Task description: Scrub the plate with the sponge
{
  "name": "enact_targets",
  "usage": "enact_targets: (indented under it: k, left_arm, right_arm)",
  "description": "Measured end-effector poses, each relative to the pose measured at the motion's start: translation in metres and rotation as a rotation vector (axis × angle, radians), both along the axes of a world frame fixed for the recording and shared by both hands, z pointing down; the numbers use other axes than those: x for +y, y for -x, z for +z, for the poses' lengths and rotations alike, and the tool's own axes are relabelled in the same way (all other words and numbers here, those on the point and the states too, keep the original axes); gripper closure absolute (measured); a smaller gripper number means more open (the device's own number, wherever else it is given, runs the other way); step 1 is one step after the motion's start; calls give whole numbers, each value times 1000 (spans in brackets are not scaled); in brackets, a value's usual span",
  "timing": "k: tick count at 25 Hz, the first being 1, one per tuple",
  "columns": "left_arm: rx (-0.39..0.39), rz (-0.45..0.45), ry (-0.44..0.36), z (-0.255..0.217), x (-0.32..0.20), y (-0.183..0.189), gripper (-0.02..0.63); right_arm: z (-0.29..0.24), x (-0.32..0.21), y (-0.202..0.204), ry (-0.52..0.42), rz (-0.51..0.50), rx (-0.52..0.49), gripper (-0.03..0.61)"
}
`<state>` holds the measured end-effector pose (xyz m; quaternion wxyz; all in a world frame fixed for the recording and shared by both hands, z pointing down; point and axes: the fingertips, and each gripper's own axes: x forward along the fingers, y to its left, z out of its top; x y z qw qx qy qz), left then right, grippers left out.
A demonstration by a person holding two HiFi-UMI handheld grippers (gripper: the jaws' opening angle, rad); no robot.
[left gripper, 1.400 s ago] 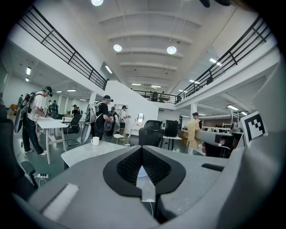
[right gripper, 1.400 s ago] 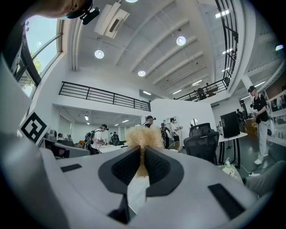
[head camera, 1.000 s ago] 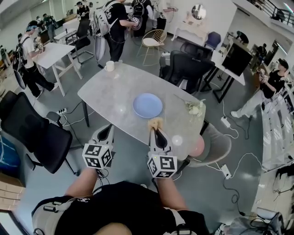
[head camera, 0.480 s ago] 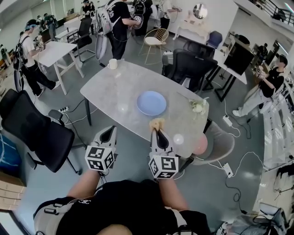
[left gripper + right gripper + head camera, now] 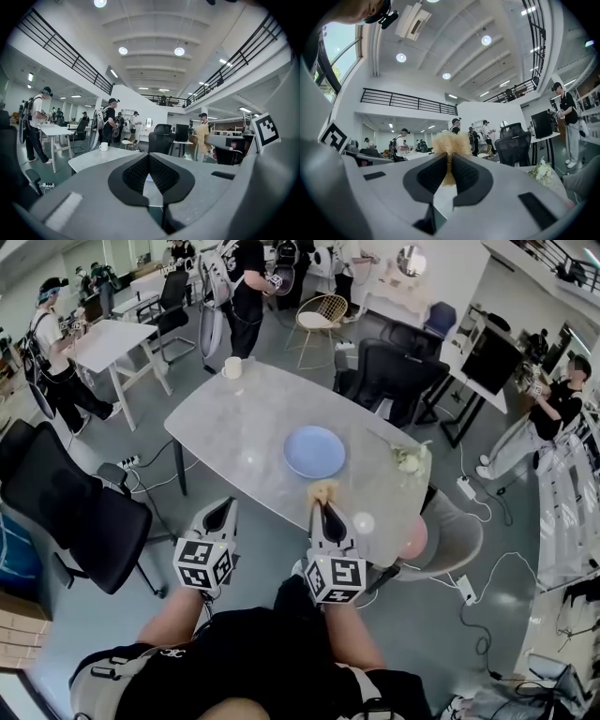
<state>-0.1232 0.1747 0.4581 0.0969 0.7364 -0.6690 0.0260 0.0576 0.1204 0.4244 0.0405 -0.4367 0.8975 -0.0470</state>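
A light blue plate (image 5: 314,452) lies right of the middle of the grey marble table (image 5: 234,437). A frayed yellow sponge (image 5: 323,491) (image 5: 450,143) is clamped in my right gripper (image 5: 324,506) (image 5: 449,157), which hovers over the table's near edge, a short way in front of the plate and apart from it. My left gripper (image 5: 221,512) (image 5: 148,157) hangs beside it on the left, before the table's edge. Its jaws are shut with nothing between them. In the left gripper view the sponge (image 5: 203,136) shows at the right.
A white mug (image 5: 232,367) stands at the table's far left end and a bunch of white flowers (image 5: 409,460) lies at its right edge. Black office chairs (image 5: 389,376) (image 5: 75,512) flank the table. A pale round object (image 5: 364,523) sits near the sponge. People stand in the background.
The head view has shifted slightly, so the table sits a little further right in the picture. Both grippers keep their places and the sponge stays clamped in the right one.
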Motion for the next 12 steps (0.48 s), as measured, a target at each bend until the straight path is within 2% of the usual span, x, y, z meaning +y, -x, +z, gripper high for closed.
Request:
enact_targets:
  k: [5, 8, 12]
  left_arm:
    - [-7, -11, 30, 12, -32, 8, 609]
    - [-42, -10, 39, 13, -64, 8, 609]
    - [-41, 0, 54, 9, -115, 9, 609]
  right_arm:
    - [11, -37, 12, 16, -15, -14, 545]
    - [19, -74, 16, 58, -18, -34, 545]
    - [15, -124, 18, 59, -19, -32, 545]
